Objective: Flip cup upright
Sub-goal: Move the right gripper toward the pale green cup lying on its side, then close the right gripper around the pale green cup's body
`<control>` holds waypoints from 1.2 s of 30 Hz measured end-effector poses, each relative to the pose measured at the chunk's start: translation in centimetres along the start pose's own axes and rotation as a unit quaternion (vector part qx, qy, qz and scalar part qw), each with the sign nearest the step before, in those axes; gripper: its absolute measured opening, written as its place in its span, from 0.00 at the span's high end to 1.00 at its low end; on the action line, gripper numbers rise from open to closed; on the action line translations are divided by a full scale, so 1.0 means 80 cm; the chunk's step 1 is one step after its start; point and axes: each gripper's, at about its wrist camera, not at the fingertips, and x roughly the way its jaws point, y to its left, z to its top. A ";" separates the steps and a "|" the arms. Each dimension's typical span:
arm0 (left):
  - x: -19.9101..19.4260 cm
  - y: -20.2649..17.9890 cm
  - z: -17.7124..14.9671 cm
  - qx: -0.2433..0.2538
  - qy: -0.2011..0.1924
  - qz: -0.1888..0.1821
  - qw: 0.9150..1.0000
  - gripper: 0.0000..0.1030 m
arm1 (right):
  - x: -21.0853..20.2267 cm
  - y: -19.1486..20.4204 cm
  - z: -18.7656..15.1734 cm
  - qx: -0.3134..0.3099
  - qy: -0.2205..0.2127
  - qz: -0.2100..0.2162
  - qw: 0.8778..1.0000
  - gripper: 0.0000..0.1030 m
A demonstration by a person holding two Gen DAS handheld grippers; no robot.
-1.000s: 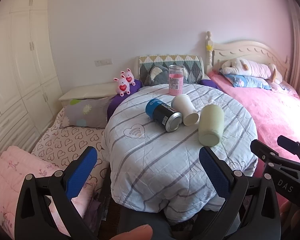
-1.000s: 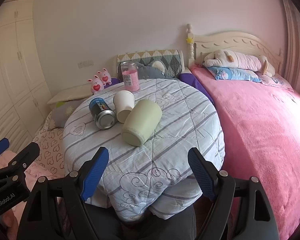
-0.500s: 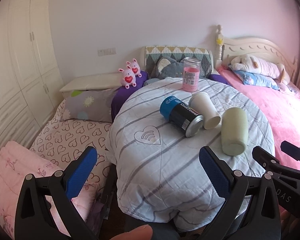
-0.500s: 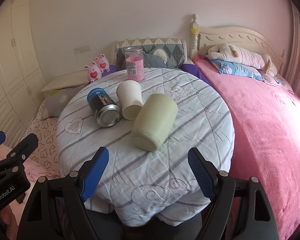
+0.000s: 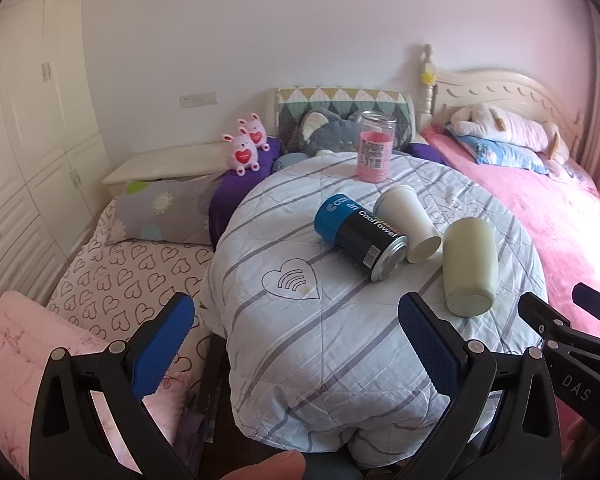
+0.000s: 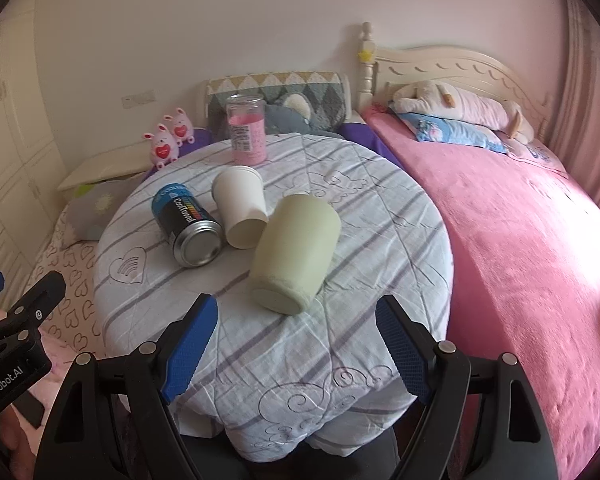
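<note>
Pale green cup (image 6: 294,254) on its side on the surface (image 6: 380,216), just beyond right gripper (image 6: 296,354) fingers (image 6: 190,346) spread wide, left gripper (image 5: 296,346) fingers (image 5: 162,344) also apart, cup ahead-right of them

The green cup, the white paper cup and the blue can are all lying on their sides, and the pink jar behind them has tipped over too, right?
Not quite: the pink jar stands upright, as the right wrist view shows. The green cup, white paper cup and blue can do lie on their sides.
</note>
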 end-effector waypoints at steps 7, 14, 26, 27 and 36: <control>-0.004 0.015 0.000 0.007 -0.008 -0.013 1.000 0.00 | -0.011 0.022 -0.001 -0.004 -0.003 -0.020 1.000 0.20; 0.011 0.032 0.002 -0.002 -0.001 -0.010 1.000 0.00 | 0.009 0.037 0.003 -0.007 0.016 -0.024 1.000 0.20; 0.067 0.030 0.027 0.004 0.020 -0.020 1.000 0.00 | 0.099 0.026 0.034 0.053 0.093 -0.022 0.994 0.20; 0.074 0.028 0.030 0.006 0.022 -0.022 0.999 0.00 | 0.106 0.026 0.035 0.058 0.096 -0.026 0.993 0.20; 0.116 0.014 0.050 0.014 0.041 -0.027 0.999 0.00 | 0.167 0.015 0.044 0.075 0.127 -0.057 0.987 0.20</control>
